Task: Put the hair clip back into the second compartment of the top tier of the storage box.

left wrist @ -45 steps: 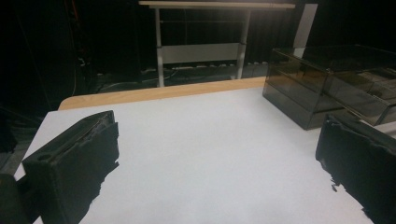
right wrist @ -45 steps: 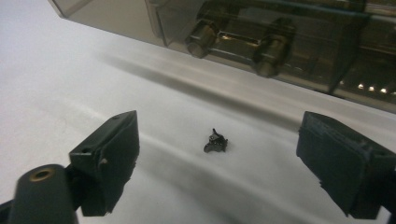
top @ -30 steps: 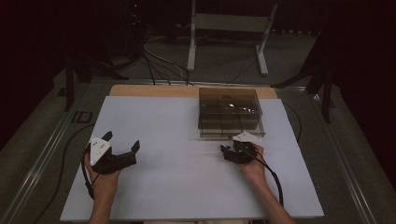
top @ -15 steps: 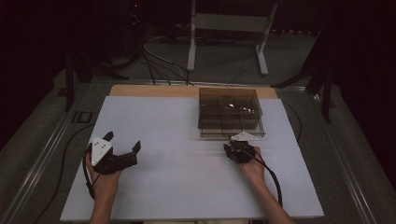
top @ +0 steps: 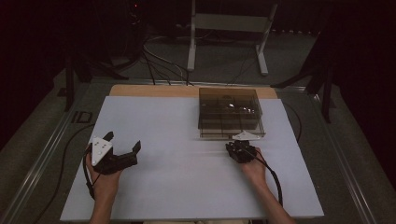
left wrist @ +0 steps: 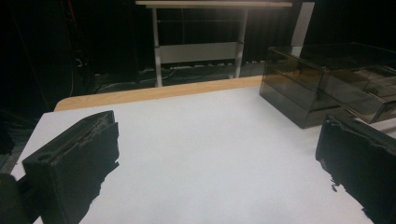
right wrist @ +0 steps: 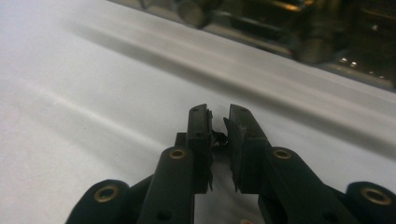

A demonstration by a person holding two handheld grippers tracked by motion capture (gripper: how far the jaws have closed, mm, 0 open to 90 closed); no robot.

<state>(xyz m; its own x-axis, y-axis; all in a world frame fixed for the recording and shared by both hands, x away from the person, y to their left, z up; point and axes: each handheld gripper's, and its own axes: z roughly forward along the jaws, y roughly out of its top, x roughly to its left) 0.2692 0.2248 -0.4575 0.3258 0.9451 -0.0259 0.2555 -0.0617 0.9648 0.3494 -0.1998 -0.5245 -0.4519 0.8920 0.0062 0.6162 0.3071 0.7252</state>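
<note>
Right tool [top: 239, 150] has edged toward the smoky clear box [top: 229, 113], jaws nearly closed, empty; left tool [top: 122, 144] wide open

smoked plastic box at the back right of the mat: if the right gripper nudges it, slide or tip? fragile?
The box sits low, wide and flat on the white mat, so it would likely slide rather than tip. Its thin, see-through smoked walls suggest a rigid, fairly light, perhaps brittle shell. Small items in its compartments may rattle. The right gripper, jaws nearly closed, sits just in front.

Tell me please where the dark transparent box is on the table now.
In the high view, the dark transparent box sits on the far right part of the white table, just beyond the right gripper; the left gripper is apart, at near left.
</note>
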